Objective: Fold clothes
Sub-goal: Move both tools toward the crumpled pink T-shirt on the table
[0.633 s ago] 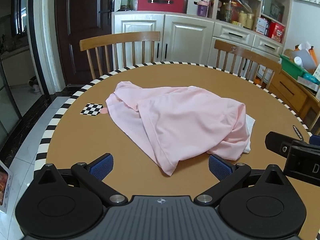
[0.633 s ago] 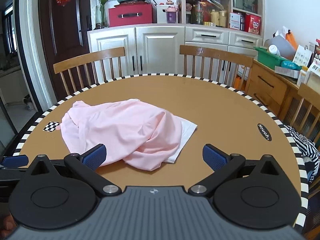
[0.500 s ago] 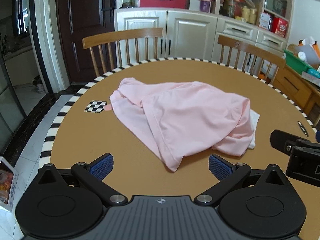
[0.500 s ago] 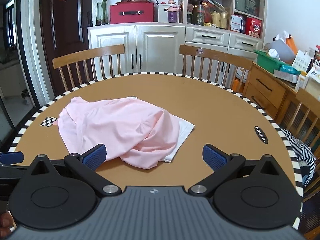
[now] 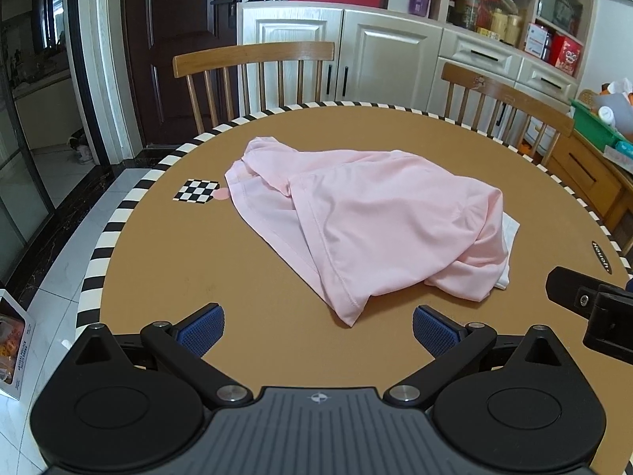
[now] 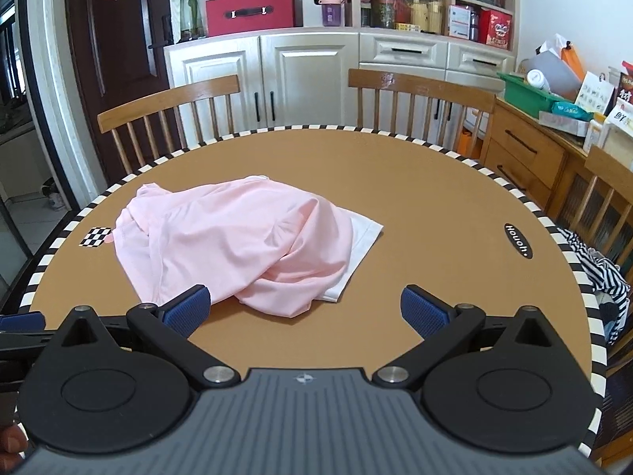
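1. Both views are showing the pink shirt [image 5: 379,221] a bit farther off and higher in the picture than a moment ago, while the shirt itself is lying in the same heap.
2. It is sitting crumpled near the middle of the round brown table [image 5: 190,261], partly covering a white cloth [image 6: 362,241] that is peeking out on its right side.
3. A little checkered square [image 5: 196,190] is lying on the table just beside the shirt's left edge.
4. The left gripper [image 5: 318,330] is hanging over the near table edge with its blue pads wide apart, holding nothing.
5. The right gripper [image 6: 304,312] is doing the same, jaws spread wide and nothing between them.
6. Nothing is standing between the grippers and the shirt.
7. Two wooden chairs [image 6: 170,114] are waiting behind the table.
8. White cupboards [image 6: 308,75] are standing behind them, with a red box [image 6: 250,12] sitting on top.
9. A striped cloth [image 6: 601,277] is hanging off the right side.
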Tool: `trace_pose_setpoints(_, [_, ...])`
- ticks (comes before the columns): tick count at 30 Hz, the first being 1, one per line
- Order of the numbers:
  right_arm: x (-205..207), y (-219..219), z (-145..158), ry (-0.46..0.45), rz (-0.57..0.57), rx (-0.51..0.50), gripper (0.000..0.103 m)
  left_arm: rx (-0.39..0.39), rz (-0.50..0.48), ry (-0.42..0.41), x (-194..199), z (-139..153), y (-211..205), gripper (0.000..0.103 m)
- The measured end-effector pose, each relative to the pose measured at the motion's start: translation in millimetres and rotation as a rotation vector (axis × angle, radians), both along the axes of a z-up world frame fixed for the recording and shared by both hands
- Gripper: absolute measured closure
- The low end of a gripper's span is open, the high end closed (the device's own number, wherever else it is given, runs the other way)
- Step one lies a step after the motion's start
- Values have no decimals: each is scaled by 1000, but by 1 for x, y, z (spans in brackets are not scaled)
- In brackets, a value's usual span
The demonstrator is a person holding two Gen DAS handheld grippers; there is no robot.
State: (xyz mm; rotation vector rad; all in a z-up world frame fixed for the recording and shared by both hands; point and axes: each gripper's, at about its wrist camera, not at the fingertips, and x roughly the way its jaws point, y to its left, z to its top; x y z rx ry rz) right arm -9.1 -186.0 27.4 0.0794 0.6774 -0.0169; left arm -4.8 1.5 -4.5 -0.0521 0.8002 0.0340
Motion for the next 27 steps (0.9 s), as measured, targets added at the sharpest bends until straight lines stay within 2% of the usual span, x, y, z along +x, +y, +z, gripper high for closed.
trace_pose_setpoints(27, [4,1,-6,47,19,12,0,-4,4,40,5,-5,3,0])
